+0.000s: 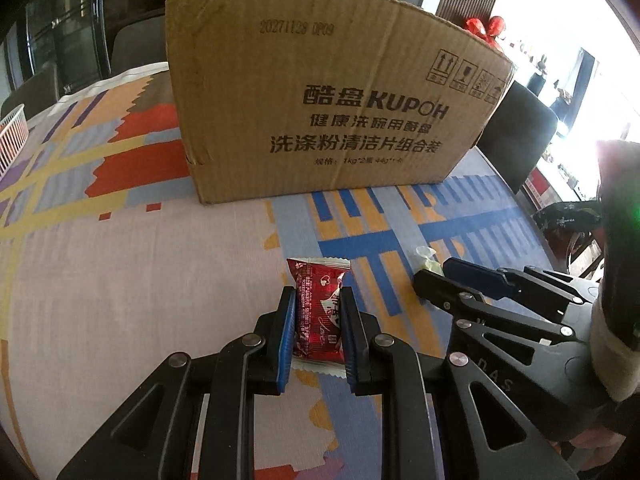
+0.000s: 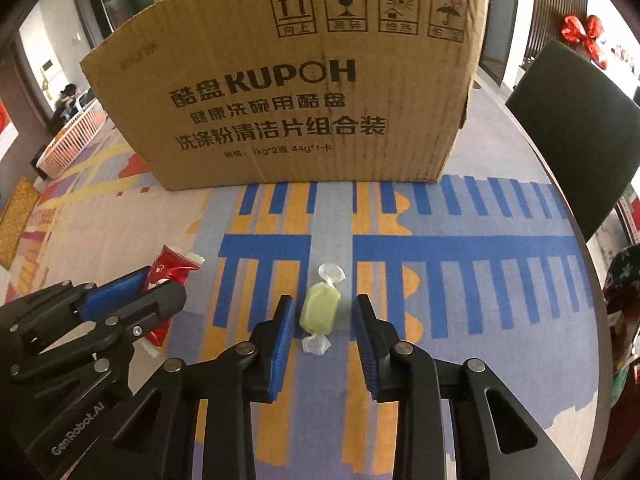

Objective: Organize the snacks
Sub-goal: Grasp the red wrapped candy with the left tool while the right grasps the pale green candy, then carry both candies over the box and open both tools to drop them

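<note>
A red snack packet (image 1: 320, 312) sits between the blue pads of my left gripper (image 1: 319, 294), which is shut on it just above the patterned tablecloth (image 1: 120, 280). From the right wrist view the same packet (image 2: 176, 264) sticks out of the left gripper (image 2: 160, 284). A pale green wrapped candy (image 2: 320, 312) lies on the cloth between the fingers of my right gripper (image 2: 324, 300). A gap shows on each side of the candy, so the pads do not press on it. In the left wrist view the right gripper (image 1: 436, 276) reaches in from the right, over the candy (image 1: 428, 260).
A large brown cardboard box (image 2: 304, 80) stands upright on the table just beyond both grippers. A white slatted basket (image 2: 76, 136) sits at the far left, with a yellow packet (image 2: 16, 216) near it. A dark chair (image 2: 580, 120) stands past the table's right edge.
</note>
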Demonstrator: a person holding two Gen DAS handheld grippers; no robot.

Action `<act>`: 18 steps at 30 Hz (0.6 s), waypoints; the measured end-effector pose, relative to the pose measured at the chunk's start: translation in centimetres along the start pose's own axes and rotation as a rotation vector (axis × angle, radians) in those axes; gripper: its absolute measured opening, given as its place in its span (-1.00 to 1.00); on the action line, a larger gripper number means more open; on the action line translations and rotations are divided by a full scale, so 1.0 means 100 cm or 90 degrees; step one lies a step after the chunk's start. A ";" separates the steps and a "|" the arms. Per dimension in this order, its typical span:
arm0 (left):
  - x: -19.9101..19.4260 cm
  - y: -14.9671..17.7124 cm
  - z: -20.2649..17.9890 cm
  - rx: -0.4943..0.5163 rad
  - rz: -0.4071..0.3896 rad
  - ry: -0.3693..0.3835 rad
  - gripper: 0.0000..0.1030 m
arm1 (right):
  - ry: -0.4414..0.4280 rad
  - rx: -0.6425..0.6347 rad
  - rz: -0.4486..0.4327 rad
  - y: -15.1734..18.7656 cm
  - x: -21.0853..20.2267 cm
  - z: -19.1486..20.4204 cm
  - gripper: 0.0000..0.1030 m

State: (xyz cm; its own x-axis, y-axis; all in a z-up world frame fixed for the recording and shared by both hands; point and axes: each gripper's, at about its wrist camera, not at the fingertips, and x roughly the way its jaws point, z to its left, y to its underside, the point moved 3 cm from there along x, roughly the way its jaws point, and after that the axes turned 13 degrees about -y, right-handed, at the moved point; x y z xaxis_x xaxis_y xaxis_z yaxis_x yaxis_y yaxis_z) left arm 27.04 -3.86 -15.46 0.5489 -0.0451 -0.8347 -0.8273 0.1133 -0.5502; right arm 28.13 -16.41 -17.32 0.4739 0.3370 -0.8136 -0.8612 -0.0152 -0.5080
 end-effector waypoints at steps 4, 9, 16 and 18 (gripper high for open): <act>0.000 -0.001 0.000 0.000 -0.002 0.001 -0.58 | 0.009 -0.016 0.004 -0.003 0.005 0.005 -0.61; -0.006 -0.002 -0.001 0.000 -0.010 -0.001 -0.58 | 0.002 -0.019 -0.002 -0.001 0.000 0.008 -0.61; -0.027 -0.005 -0.001 -0.007 -0.036 0.001 -0.58 | -0.010 -0.019 -0.032 0.002 -0.026 0.011 -0.61; -0.036 -0.007 -0.002 -0.007 -0.047 0.002 -0.58 | -0.014 -0.019 -0.044 0.001 -0.035 0.013 -0.61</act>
State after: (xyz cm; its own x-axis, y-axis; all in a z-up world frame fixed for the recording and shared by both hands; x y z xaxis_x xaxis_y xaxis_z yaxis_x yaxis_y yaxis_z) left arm 25.65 -3.95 -12.08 0.6086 -0.0560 -0.7915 -0.7855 0.0983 -0.6110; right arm 26.22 -16.39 -14.19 0.5274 0.3594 -0.7698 -0.8206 -0.0194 -0.5712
